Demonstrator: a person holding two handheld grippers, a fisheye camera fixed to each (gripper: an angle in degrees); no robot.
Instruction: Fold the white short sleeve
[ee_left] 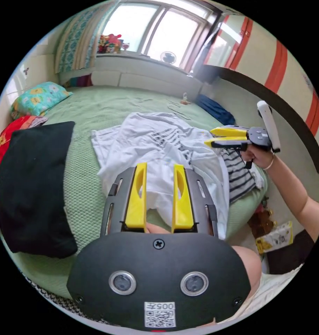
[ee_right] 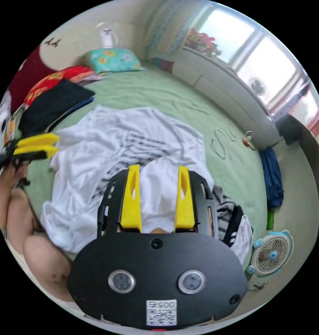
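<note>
White short sleeve [ee_left: 156,146] lies crumpled, print side up, on the green bed cover [ee_left: 82,181] near the bed's edge, partly over a striped garment [ee_left: 239,174], with a black cushion [ee_left: 33,185] just beside it. Left gripper [ee_left: 159,167] hangs over the shirt's near hem with its 2 jaws apart, holding nothing; right gripper [ee_right: 158,171] also has jaws apart over the cloth in its own view, though they look nearly together seen from the left view [ee_left: 210,136]. Judgement: step is spread-flat first, so pinch 1 layer only at each hem corner or shoulder, lift clear of the striped piece, pull both sides evenly taut before any fold.
</note>
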